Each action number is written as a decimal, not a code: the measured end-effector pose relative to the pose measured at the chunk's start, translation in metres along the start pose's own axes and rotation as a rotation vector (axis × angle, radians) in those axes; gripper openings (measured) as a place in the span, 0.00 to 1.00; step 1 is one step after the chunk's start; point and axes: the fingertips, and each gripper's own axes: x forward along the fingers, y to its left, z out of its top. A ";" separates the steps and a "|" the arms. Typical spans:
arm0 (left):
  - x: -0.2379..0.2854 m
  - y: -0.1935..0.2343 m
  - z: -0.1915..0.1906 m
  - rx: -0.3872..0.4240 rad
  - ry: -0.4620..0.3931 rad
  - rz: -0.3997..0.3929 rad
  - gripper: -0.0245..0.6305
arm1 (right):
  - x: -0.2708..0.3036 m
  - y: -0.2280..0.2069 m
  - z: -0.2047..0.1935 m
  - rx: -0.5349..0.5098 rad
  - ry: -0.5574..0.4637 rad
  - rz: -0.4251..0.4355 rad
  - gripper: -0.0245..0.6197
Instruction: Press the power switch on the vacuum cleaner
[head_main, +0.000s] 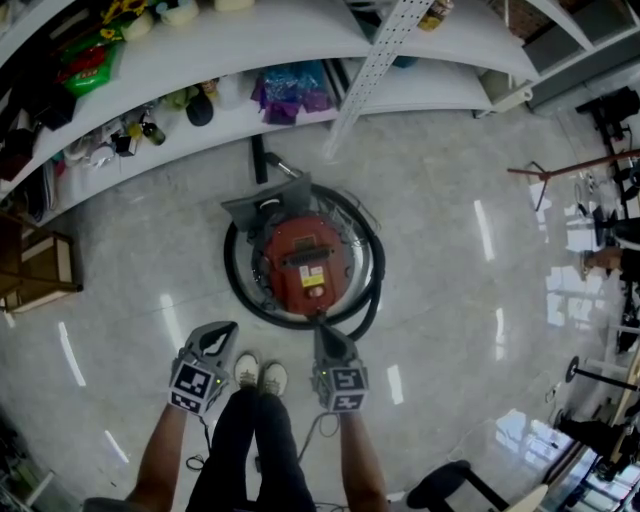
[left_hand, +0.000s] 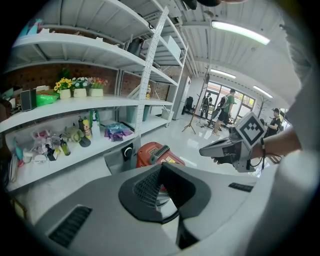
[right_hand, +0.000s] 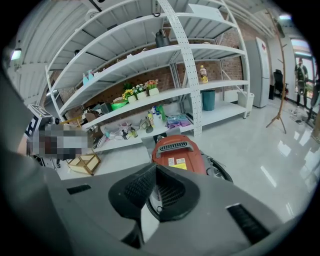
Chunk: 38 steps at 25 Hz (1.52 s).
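Left side: a low shelf (head_main: 150, 150) runs along the floor edge, carrying small bottles and toys. A wooden crate (head_main: 40, 265) stands on the floor (head_main: 450, 260) beside it.

Left gripper (head_main: 222, 332) (left_hand: 162, 167): held at about knee level, beside the person's shoes (head_main: 260, 375). Its fingers are pressed together at the tips, with nothing between them. It points toward the shelf and is well apart from the machine.

Centre: the vacuum cleaner (head_main: 305, 262) (left_hand: 157, 155) (right_hand: 177, 152) sits on the floor in front of the person. It has a red body with a grey handle on top and a grey block at the shelf end. A black hose (head_main: 240, 290) coils round it. From these views I cannot tell which control is the power switch.

Right gripper (head_main: 325, 330) (right_hand: 155, 169): its fingers are also closed tip to tip and hold nothing. It points at the near end of the red body. In the head view it looks just short of the hose ring, but its own view shows clear air between it and the casing.

Right side: open floor, with a coat stand (head_main: 560, 170) far off.

Status: the approach is under way and there is no contact with the machine. The right gripper is the better placed for the press. Left to do: find the switch, lower the closed tip onto it and push.
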 end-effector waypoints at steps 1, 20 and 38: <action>0.002 0.001 -0.001 -0.001 0.002 0.000 0.05 | 0.004 -0.002 -0.001 0.000 0.002 -0.001 0.06; 0.024 0.008 -0.026 -0.053 0.023 0.000 0.05 | 0.070 -0.027 -0.025 0.021 0.043 -0.023 0.06; 0.025 0.008 -0.043 -0.105 0.039 0.002 0.05 | 0.109 -0.039 -0.043 0.029 0.088 -0.021 0.06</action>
